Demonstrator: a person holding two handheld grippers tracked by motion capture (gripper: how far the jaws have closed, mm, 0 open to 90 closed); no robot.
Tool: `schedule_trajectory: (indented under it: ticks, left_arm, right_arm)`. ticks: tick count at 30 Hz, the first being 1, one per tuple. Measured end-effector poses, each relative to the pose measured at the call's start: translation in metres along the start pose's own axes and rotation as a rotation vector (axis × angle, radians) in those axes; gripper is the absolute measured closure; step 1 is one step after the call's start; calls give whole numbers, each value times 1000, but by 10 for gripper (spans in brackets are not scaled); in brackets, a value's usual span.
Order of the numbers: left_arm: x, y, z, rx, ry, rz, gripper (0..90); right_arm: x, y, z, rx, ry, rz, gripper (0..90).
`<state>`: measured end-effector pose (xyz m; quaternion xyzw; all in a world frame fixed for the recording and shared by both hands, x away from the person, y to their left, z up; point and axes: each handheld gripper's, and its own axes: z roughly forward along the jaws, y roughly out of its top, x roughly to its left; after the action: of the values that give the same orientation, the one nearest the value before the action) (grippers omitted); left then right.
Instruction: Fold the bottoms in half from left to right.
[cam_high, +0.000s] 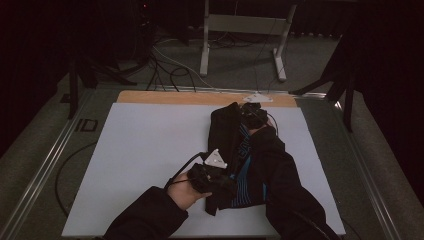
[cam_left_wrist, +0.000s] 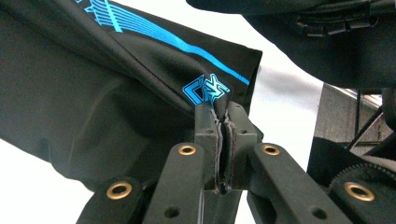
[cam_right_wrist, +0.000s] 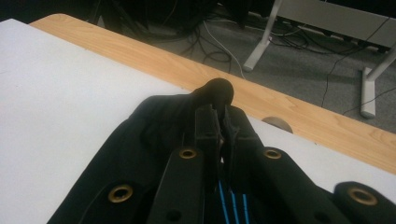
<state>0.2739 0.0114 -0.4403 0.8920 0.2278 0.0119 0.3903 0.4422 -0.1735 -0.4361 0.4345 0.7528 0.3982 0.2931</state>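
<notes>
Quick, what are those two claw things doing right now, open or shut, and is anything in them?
Left gripper: shut on the black garment.
Right gripper: shut on the same garment's far edge.

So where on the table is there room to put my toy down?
The white mat is bare all along its left side, between the mat's left edge and the black garment. A narrower bare strip lies right of the garment. The middle is crowded: both grippers, left and right, pinch the cloth there.
</notes>
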Motion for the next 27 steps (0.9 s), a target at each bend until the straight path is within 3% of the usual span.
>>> schedule_trajectory:
  ticks: [15,22,27]
  left_arm:
    - [-10,13,39,42,6,67,873]
    - [-13,16,55,52,2,76,873]
    - [-13,18,68,64,-3,76,872]
  right_arm:
    - [-27,-19,0,33,-32,1,858]
    - [-38,-33,5,57,-37,26,858]
    - [-43,-40,8,76,-43,15,857]
